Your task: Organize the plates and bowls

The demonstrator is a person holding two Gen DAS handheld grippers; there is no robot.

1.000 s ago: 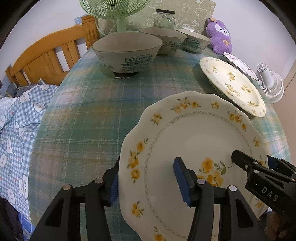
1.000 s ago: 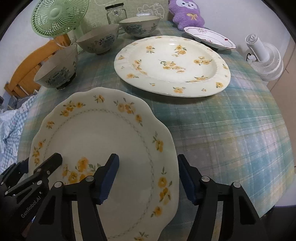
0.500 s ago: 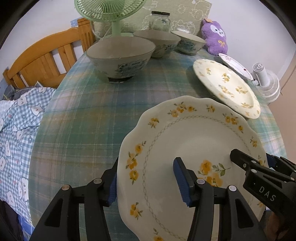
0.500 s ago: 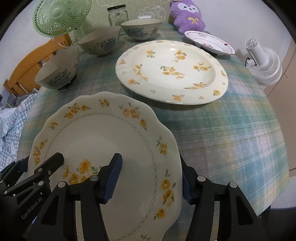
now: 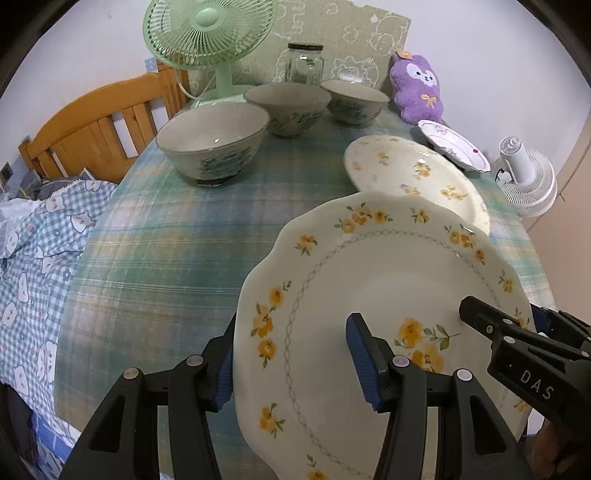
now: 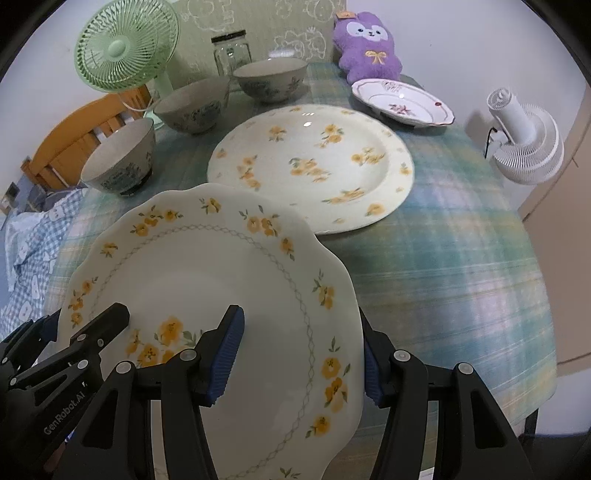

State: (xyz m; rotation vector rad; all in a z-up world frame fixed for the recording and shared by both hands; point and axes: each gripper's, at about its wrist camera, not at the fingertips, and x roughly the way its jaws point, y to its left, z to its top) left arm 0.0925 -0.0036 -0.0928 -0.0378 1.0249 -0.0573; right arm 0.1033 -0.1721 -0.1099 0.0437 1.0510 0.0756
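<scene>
A scalloped plate with yellow flowers (image 5: 373, 280) (image 6: 207, 280) is held above the near table edge, its far rim over the round yellow-flowered plate (image 5: 413, 173) (image 6: 314, 166). My left gripper (image 5: 291, 358) is shut on its left rim. My right gripper (image 6: 301, 354) is shut on its right rim, and also shows in the left wrist view (image 5: 517, 343). Three grey patterned bowls (image 5: 214, 144) (image 5: 288, 107) (image 5: 354, 101) stand in a row at the back left. A small pink-trimmed dish (image 6: 402, 101) sits at the back right.
The table has a plaid cloth (image 6: 443, 258). A green fan (image 5: 208, 33), a glass jar (image 5: 304, 66) and a purple plush toy (image 5: 419, 86) stand along the far edge. A white fan (image 6: 524, 140) is off the right side. A wooden bed frame (image 5: 92, 125) is left.
Both grippers have lifted the scalloped plate and carried it away from the near edge; its far rim now overlaps the round flowered plate.
</scene>
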